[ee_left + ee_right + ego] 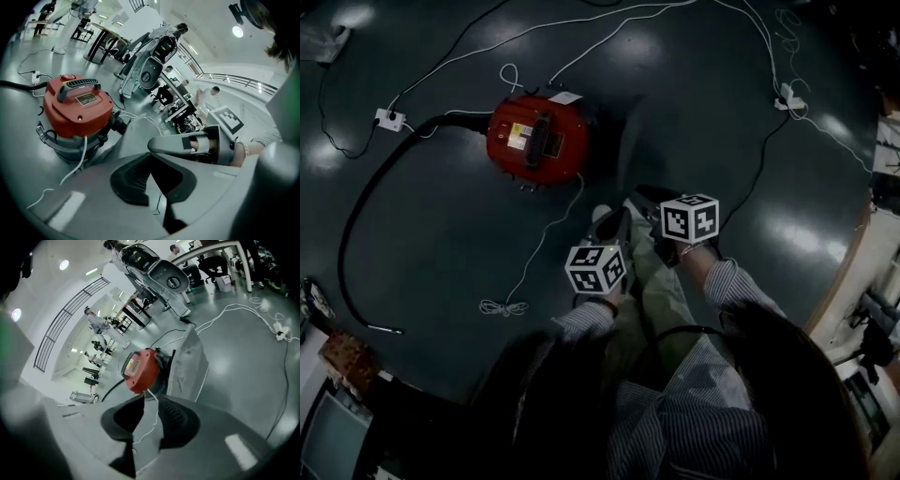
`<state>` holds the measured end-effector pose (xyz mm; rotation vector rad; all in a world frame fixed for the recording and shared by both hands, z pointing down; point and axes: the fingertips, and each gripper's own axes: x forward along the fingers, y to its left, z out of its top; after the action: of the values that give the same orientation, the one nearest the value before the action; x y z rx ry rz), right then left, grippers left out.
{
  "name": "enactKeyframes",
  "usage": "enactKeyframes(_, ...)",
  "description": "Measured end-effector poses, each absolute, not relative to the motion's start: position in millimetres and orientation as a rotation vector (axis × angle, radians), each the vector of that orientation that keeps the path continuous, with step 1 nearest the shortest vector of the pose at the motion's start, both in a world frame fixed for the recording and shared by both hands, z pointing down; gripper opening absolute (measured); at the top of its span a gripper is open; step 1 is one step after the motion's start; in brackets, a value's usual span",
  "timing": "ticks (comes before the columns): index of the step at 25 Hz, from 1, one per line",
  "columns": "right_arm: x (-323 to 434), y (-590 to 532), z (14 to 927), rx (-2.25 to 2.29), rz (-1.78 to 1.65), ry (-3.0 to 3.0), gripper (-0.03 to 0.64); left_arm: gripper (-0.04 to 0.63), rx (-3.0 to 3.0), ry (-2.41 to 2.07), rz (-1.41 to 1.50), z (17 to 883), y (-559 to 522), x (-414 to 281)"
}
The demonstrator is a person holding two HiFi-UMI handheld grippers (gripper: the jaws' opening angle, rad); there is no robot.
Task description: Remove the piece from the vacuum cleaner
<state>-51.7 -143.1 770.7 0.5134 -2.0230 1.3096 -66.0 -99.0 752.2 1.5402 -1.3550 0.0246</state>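
The red vacuum cleaner (539, 139) stands on the dark floor, with a black handle (77, 84) on top. Its black hose (356, 216) runs left and curves down to a loose end. A white cord (546, 234) trails from it to a coil. Both grippers hover short of the vacuum and point at it. My left gripper (614, 230) (150, 157) has its tips together with nothing in them. My right gripper (649, 199) (151, 399) is open, and only the cord (154, 401) and the floor show through the gap. The vacuum (77, 105) (140, 371) is ahead in both gripper views.
Power strips (389, 117) (789, 98) and white cables lie on the floor behind the vacuum. A wooden desk edge (853, 272) runs down the right. Boxes (342, 352) sit at the lower left. A large white machine (150, 61) and people at desks are far off.
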Motion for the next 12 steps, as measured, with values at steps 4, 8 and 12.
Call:
enactKeyframes(4,-47.5,-140.5,818.8,0.620,1.348,-1.936,0.100,0.006,1.507,-1.387,0.003,776.1,-95.1,-74.7)
enactKeyframes(8,-54.0,-145.2,851.4,0.727,1.503,-1.844,0.119,0.006,1.445,-1.420,-0.031,791.1,-83.6,-84.2)
enactKeyframes(12,-66.0,-153.7,866.5,0.738,1.471,-1.822,0.152,0.006,1.431,-1.429,-0.036,797.7,-82.7,-85.9)
